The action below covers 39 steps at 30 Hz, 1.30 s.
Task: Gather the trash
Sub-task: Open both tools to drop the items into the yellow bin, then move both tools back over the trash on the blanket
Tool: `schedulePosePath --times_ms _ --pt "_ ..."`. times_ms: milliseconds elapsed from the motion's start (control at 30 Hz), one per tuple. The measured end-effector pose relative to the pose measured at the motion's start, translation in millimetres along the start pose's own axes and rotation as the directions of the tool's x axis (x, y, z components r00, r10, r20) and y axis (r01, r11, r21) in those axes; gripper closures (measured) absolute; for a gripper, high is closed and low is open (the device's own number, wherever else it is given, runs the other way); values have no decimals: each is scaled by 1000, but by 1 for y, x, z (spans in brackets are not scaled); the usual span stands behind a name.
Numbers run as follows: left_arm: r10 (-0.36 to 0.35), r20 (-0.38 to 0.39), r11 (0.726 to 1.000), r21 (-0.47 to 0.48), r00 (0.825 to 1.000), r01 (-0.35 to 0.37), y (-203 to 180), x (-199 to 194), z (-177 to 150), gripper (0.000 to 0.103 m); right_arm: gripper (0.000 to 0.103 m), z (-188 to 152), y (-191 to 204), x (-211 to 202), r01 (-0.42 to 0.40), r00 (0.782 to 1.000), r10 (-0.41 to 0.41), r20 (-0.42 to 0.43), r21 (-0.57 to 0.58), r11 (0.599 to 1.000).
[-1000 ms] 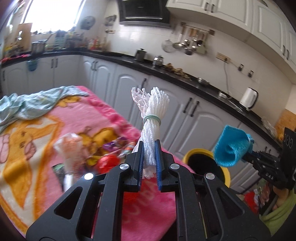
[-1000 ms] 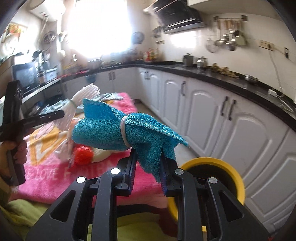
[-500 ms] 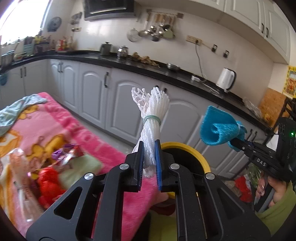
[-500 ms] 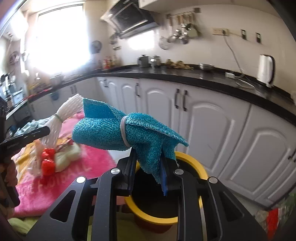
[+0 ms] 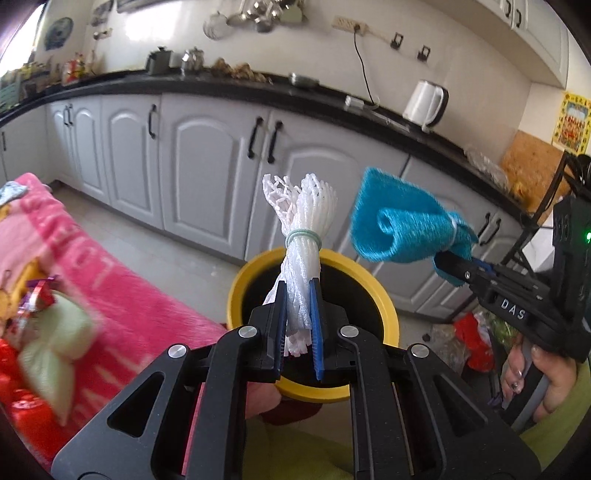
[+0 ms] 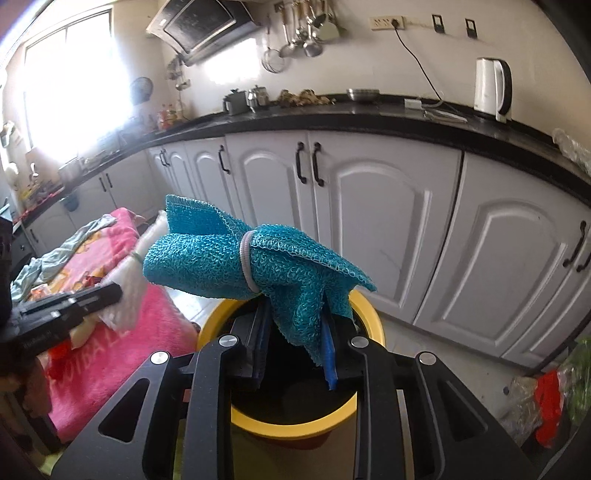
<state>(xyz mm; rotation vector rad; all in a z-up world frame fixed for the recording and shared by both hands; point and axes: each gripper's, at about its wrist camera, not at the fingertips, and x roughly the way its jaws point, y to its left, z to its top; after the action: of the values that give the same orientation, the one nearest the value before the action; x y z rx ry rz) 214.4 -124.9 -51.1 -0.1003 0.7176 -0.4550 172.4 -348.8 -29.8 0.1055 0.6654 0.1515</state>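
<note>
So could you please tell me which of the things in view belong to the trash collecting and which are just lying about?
Part of the job:
- white foam net bundle in the left tongs
- teal mesh cloth bundle, the right tongs opening around it
- yellow bin below both
- wrappers on the pink blanket

Just lying about:
- white kettle
- hanging ladles
- range hood

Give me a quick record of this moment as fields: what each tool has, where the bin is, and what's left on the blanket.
left tool: shut on white foam net, bound with a green band
right tool: jaws opening, blue mesh cloth between them, bound with a grey band
bin: yellow rim, dark inside, on the floor below both tools
pink blanket: wrappers and red bits at its left edge, blurred
status: neither item dropped in yet
</note>
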Motion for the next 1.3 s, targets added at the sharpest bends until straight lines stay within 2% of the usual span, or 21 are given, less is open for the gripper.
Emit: schedulePosePath --times_ms 133,200,267,300,333,367,467,533,833,933,1100,1133,1167,1300 --pt "-6 -30 1000 12 1000 7 -4 19 -3 95 75 -1 -5 15 14 1000 -13 -24 19 1000" --pt "2 -35 1000 15 999 -1 -4 25 -5 92 69 -2 -7 21 24 999 -23 -33 25 999" --pt "9 -38 1000 6 999 -9 -1 28 -7 80 63 -3 -8 27 29 999 -28 -39 34 999" --pt "15 -40 1000 -1 999 -15 2 29 -7 69 55 -3 -9 30 34 999 -33 -42 35 999" --pt "19 -42 1000 -6 999 -19 5 30 -9 62 50 -4 -9 31 50 998 -49 -42 35 998" --pt "24 -43 1000 -7 999 -24 7 30 -10 60 44 -5 -8 31 56 998 -55 -37 32 998" --pt "42 -41 999 -17 998 -42 13 27 -14 56 42 -7 -5 32 60 998 -60 -32 17 998" --pt "55 -30 998 -29 998 -56 19 21 -15 45 38 -6 -3 30 55 998 -55 -27 14 998" --pt "141 67 988 -67 988 -136 43 -25 -14 16 28 -2 27 12 3 1000 -3 23 -25 1000" --pt "167 94 983 -90 981 -159 54 -43 -15 11 28 1 44 4 -27 999 29 40 -48 998" --pt "222 141 971 -121 965 -205 73 -75 -14 11 27 5 77 -8 -87 993 94 69 -97 991" --pt "235 152 967 -132 960 -216 77 -82 -14 11 25 5 84 -10 -101 991 109 72 -105 989" --pt "246 159 965 -137 956 -225 80 -87 -14 11 17 6 90 -12 -108 990 117 75 -112 988" --pt "296 190 949 -165 936 -267 96 -111 -17 11 16 7 119 -19 -148 982 163 90 -160 976"
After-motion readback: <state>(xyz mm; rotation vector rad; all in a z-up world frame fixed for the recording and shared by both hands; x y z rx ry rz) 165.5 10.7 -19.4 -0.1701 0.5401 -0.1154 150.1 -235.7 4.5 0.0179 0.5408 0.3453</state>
